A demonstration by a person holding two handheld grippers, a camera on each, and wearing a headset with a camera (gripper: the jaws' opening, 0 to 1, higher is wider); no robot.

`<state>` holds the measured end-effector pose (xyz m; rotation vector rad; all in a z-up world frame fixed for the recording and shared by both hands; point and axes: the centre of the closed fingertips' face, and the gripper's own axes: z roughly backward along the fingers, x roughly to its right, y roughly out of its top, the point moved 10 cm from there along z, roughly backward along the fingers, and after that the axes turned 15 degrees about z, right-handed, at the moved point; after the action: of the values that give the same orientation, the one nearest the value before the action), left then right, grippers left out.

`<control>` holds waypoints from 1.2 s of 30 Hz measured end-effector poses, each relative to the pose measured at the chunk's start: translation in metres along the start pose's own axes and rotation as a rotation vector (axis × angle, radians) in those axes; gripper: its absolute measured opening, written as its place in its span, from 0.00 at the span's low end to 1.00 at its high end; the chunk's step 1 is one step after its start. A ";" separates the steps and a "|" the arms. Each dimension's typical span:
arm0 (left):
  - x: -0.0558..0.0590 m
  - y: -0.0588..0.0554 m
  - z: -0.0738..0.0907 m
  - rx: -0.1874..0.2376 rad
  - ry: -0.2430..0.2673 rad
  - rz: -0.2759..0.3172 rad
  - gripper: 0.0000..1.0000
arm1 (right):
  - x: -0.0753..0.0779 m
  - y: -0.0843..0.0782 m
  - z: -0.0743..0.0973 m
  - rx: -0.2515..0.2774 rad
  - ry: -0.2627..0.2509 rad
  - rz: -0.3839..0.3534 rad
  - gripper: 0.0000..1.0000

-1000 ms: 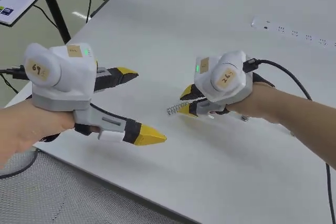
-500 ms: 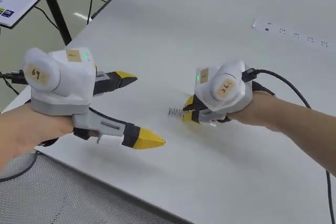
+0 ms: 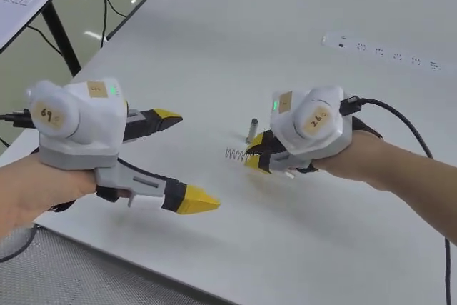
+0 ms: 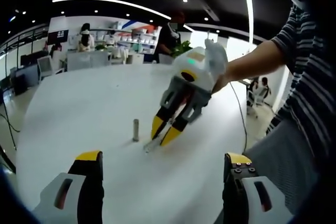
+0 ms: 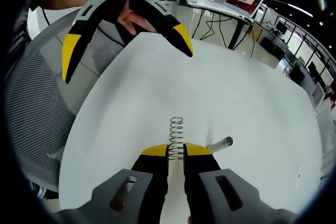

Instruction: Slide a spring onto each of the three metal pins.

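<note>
Spring (image 5: 176, 129): gripped at its near end by the right hand-held gripper (image 5: 176, 150), whose jaws are clenched on it. Most of the coil sticks out free past the yellow tips, low over the worktop (image 3: 321, 233).
Spring axis: straight out along the jaws, roughly level with the worktop, with the free end pointing toward the left hand-held gripper (image 3: 194, 159).
Pin (image 3: 252, 131): one short grey pin stands upright on the worktop just beside the right hand-held gripper's tips. In the head view it is on their far side. It is apart from the spring, not in line with it.
Key relation: the spring lies level while the pin stands up, so their axes cross. I judge the free end must tip down over the pin's top before it can slide on.
Nearer hand: the right one, by a wide margin.
Left hand-held gripper: jaws spread wide and carrying nothing, held well apart from the pin and facing it across the worktop.
</note>
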<state>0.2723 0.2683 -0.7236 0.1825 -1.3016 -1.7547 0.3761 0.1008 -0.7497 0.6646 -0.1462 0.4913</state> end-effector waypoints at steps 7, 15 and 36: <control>0.007 0.004 -0.012 -0.015 -0.028 -0.018 0.92 | -0.010 -0.003 0.026 0.003 -0.023 -0.007 0.07; 0.012 0.005 -0.022 -0.024 -0.061 -0.026 0.86 | -0.023 -0.010 0.052 0.005 -0.055 -0.031 0.07; 0.035 0.006 -0.057 -0.053 -0.174 -0.048 0.65 | -0.069 -0.016 0.075 -0.002 -0.067 -0.055 0.07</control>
<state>0.2896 0.2038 -0.7304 0.0317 -1.3816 -1.8775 0.3254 0.0160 -0.7193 0.6815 -0.1914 0.4158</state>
